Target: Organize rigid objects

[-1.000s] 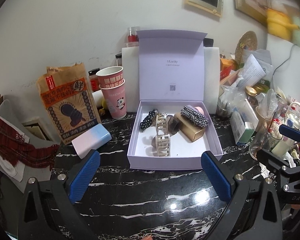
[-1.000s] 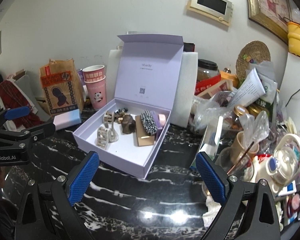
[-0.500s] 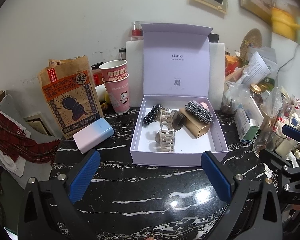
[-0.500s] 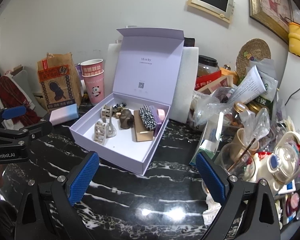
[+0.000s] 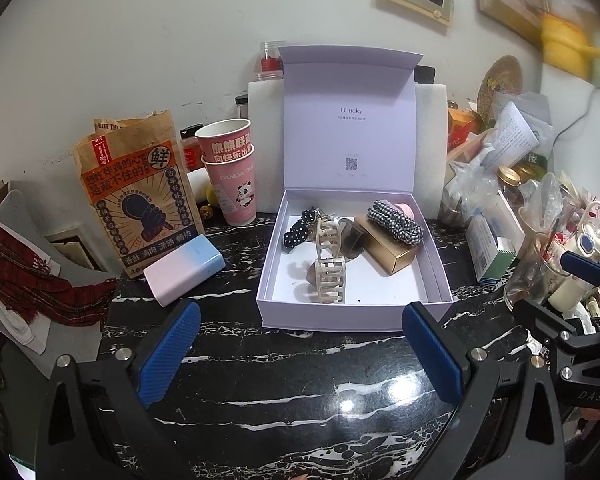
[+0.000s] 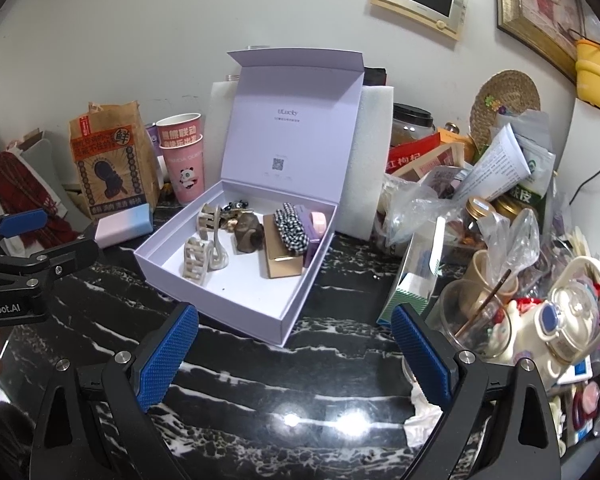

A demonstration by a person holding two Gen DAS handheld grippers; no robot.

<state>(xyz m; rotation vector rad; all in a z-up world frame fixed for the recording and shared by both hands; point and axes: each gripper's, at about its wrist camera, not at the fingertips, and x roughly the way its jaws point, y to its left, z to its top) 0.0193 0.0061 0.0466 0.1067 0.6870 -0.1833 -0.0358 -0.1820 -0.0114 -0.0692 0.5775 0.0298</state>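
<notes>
Box: lilac cardboard gift box (image 5: 352, 316) sits lid-up on the black marble worktop (image 5: 300, 380), centre.
Packed: cream plastic claw clips (image 5: 329, 260), gold carton (image 5: 388, 250), checked fabric scrunchie (image 5: 396, 220) lie inside.
Left out: pink-and-blue rounded case (image 5: 184, 270) rests just left of the box.
Left tongs (image 5: 300, 354): spread wide, holding nothing.
Right tongs (image 6: 296, 354): spread wide, holding nothing.
Progress: seemingly well along; the case probably remains.

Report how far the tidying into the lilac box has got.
Done: cream claw clips, a gold carton and a checked scrunchie lie in the open lilac box. In hand: nothing; both hand-held grippers are open. Possibly left: the pink-and-blue case outside the box.
</notes>
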